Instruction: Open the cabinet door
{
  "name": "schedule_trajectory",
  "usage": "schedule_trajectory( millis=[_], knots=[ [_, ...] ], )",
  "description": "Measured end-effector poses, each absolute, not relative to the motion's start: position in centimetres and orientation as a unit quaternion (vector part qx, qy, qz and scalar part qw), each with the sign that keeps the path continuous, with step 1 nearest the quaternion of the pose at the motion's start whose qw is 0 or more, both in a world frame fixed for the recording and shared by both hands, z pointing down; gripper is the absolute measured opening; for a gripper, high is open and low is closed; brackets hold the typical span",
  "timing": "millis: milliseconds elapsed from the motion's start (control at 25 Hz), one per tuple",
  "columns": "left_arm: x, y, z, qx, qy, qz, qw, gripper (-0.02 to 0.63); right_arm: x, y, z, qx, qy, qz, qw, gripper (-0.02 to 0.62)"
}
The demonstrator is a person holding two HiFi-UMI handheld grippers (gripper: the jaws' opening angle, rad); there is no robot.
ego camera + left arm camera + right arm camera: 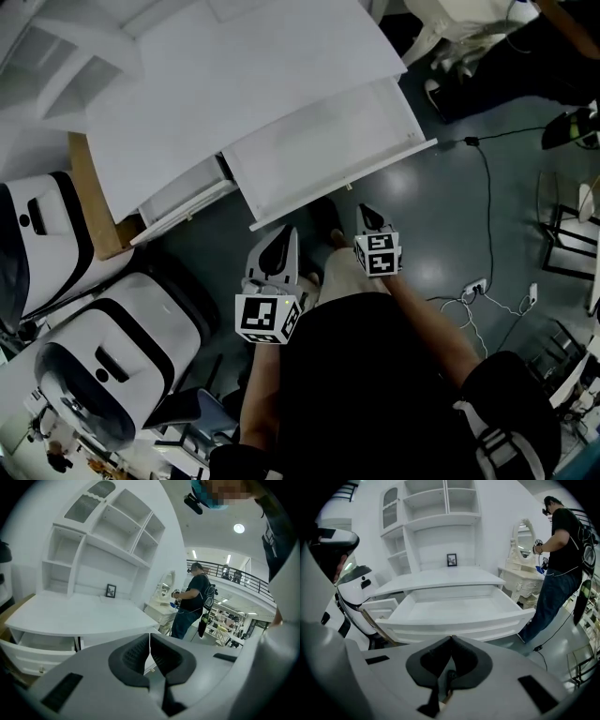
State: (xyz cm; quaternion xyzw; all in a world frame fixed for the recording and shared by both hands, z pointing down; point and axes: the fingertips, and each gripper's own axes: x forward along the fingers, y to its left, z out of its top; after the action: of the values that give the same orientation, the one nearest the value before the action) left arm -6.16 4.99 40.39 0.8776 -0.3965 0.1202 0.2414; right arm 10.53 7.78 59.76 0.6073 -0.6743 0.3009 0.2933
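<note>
A white cabinet desk (225, 84) with a shelf hutch (440, 522) stands in front of me. Its wide drawer (328, 155) (454, 616) is pulled far out and looks empty. A small drawer (183, 199) (377, 609) to its left is out a little. The hutch has an arched door (390, 508) (91, 501) at its top left, closed. My left gripper (286, 236) (150, 641) hovers just short of the wide drawer's front, jaws together with nothing between them. My right gripper (367, 214) (451, 639) is beside it, also shut and empty.
Two white and black machines (122, 347) (37, 234) stand at the left, next to a brown board (94, 197). A cable and power strip (473, 286) lie on the grey floor at right. Another person (562, 564) stands at a white dressing table (525, 581).
</note>
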Motion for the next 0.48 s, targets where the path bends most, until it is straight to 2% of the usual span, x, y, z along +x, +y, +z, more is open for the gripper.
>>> schedule_trajectory(
  millis=[480],
  knots=[
    [-12.1, 9.4, 38.9, 0.886, -0.39, 0.096, 0.231, 0.025, 4.4, 9.8, 50.6, 0.617, -0.716, 0.233, 0.227, 0.017]
  ],
)
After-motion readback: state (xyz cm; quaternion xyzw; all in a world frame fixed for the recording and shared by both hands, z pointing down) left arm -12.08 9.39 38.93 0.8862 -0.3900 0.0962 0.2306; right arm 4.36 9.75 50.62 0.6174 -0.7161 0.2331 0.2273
